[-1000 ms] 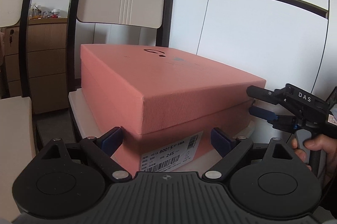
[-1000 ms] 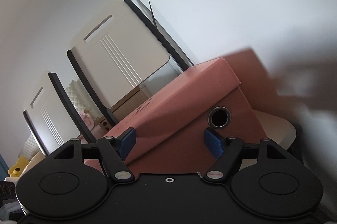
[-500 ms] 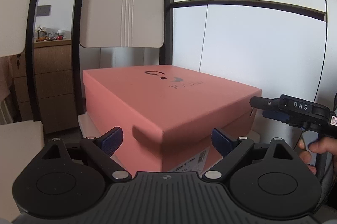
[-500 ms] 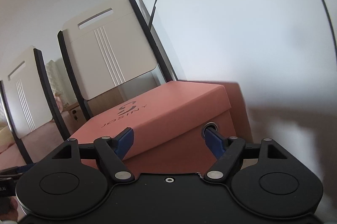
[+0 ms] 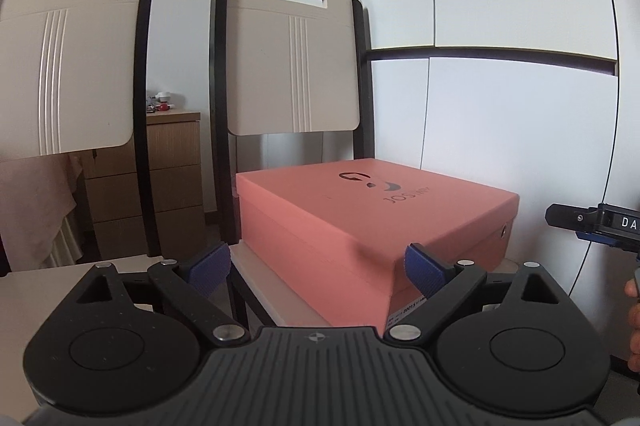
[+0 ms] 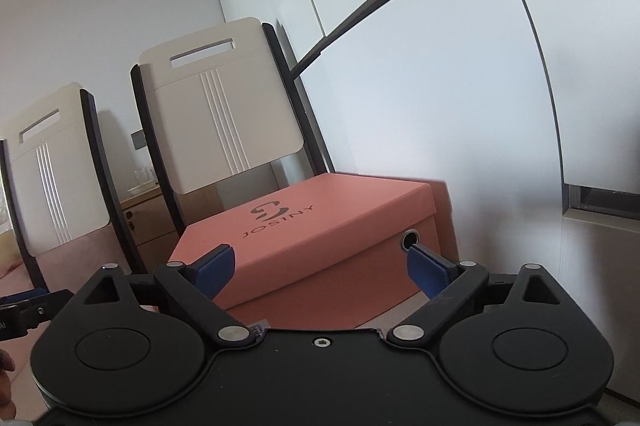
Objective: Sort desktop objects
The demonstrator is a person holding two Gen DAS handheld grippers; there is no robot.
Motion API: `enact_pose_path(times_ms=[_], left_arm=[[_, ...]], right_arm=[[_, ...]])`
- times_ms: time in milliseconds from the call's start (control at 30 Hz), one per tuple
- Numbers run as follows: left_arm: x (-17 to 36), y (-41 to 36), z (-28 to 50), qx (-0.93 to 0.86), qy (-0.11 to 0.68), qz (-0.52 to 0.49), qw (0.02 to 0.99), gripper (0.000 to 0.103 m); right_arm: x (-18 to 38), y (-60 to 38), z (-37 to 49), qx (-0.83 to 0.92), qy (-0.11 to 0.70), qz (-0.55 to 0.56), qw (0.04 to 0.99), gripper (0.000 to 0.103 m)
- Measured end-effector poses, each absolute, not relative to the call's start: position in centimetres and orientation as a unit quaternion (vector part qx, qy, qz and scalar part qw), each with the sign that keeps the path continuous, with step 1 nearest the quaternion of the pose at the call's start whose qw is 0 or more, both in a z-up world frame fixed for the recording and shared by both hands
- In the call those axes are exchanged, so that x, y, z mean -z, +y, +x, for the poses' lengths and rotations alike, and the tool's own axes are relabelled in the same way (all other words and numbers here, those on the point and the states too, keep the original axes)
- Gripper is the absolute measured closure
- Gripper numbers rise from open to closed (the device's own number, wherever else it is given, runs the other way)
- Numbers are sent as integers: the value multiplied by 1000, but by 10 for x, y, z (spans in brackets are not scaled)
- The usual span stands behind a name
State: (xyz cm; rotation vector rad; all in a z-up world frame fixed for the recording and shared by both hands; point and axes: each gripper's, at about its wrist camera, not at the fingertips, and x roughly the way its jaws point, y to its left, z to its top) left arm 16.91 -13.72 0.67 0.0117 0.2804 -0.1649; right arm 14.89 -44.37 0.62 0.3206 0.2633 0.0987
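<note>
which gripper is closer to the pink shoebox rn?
Too close to call. Left gripper, jaws opening, faces the pink shoebox at its near corner; right gripper, jaws opening, faces its eyelet end. Neither touches it.

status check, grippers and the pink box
Left gripper and right gripper opening, nothing between pads. Pink box closed, sitting on chair seat. Nothing in the way.

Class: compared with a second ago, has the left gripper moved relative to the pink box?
Yes. The left gripper has backed away and risen: the pink box on the chair now looks smaller and lower.
</note>
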Motion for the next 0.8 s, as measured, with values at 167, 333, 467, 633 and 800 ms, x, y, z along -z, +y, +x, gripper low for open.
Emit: enact_pose_path(times_ms=[167,333,467,633,800], left_arm=[[-18,-120,141,73,122,-4,990,2],[-26,-108,118,70,113,0,991,0],[-31,-101,88,72,92,2,993,0],[-30,-97,57,79,82,-14,993,0],[-27,-91,32,62,70,-11,996,0]], right_arm=[[-19,-423,117,-48,120,143,981,1],[-28,-405,85,-40,111,134,984,1],[-27,-391,59,-29,112,126,985,1],[-20,-374,34,-35,127,118,984,1],[-16,-357,20,-37,125,108,986,1]])
